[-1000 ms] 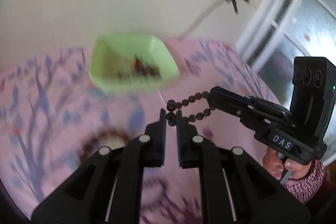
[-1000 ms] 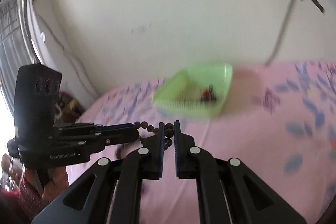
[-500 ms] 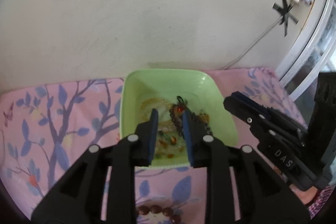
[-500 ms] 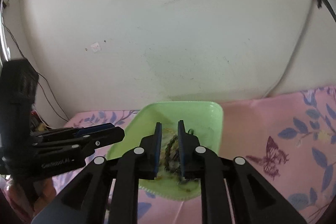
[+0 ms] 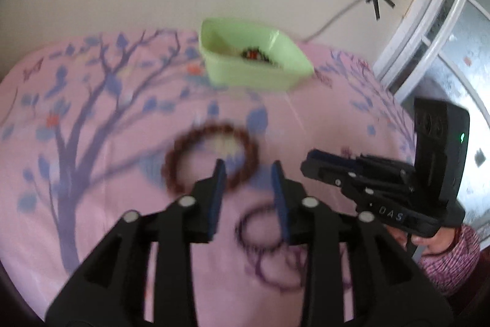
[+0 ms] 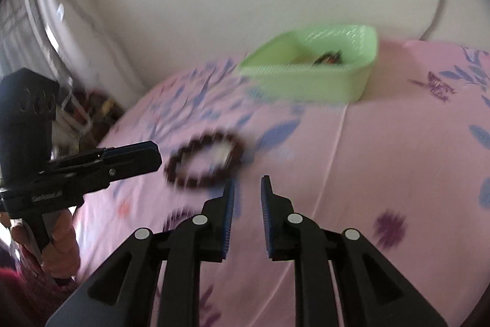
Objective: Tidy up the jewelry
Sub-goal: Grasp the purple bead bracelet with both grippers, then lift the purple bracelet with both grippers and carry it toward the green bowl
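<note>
A brown bead bracelet (image 5: 211,157) lies flat on the pink floral cloth (image 5: 92,204); it also shows in the right wrist view (image 6: 203,163). A light green tray (image 5: 254,63) with jewelry in it stands at the back by the wall, also in the right wrist view (image 6: 315,72). My left gripper (image 5: 248,170) is open and empty, just in front of the bracelet. My right gripper (image 6: 247,184) is open and empty, to the right of the bracelet. The frames are blurred by motion.
A white wall rises behind the cloth, with a grey cable (image 5: 333,17) taped to it. A white window frame (image 5: 428,29) stands at the right. A dark ring pattern or thin bracelet (image 5: 260,226) shows on the cloth under my left fingers; too blurred to tell.
Both grippers held a dark bead strand a second ago, carried it over the green tray, then pulled back and lower. Both are now open and empty, near the brown bracelet.
</note>
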A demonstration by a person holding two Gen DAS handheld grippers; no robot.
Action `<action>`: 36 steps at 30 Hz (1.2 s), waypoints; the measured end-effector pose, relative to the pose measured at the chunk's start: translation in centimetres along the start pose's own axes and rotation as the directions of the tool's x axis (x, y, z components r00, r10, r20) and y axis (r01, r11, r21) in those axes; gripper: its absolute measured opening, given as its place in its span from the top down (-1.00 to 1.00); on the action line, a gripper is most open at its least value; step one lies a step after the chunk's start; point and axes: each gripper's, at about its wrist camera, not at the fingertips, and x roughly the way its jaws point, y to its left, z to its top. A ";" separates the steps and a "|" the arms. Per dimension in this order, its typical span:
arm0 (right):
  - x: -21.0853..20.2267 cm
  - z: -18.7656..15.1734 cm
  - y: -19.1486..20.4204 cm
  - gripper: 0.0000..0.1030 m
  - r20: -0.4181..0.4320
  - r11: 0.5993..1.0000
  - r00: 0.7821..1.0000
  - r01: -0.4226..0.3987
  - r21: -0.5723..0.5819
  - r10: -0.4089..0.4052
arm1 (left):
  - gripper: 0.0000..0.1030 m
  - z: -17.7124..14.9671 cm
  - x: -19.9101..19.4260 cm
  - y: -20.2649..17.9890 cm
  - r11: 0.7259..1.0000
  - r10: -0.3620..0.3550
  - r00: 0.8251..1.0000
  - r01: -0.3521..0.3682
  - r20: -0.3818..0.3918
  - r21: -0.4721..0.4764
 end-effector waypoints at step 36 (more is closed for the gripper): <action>-5.7 -11.2 6.8 1.00 -0.028 0.996 0.997 0.066 -0.066 -0.068 | 0.86 -11.8 -2.4 -5.6 0.997 0.061 0.995 -0.056 -0.076 0.057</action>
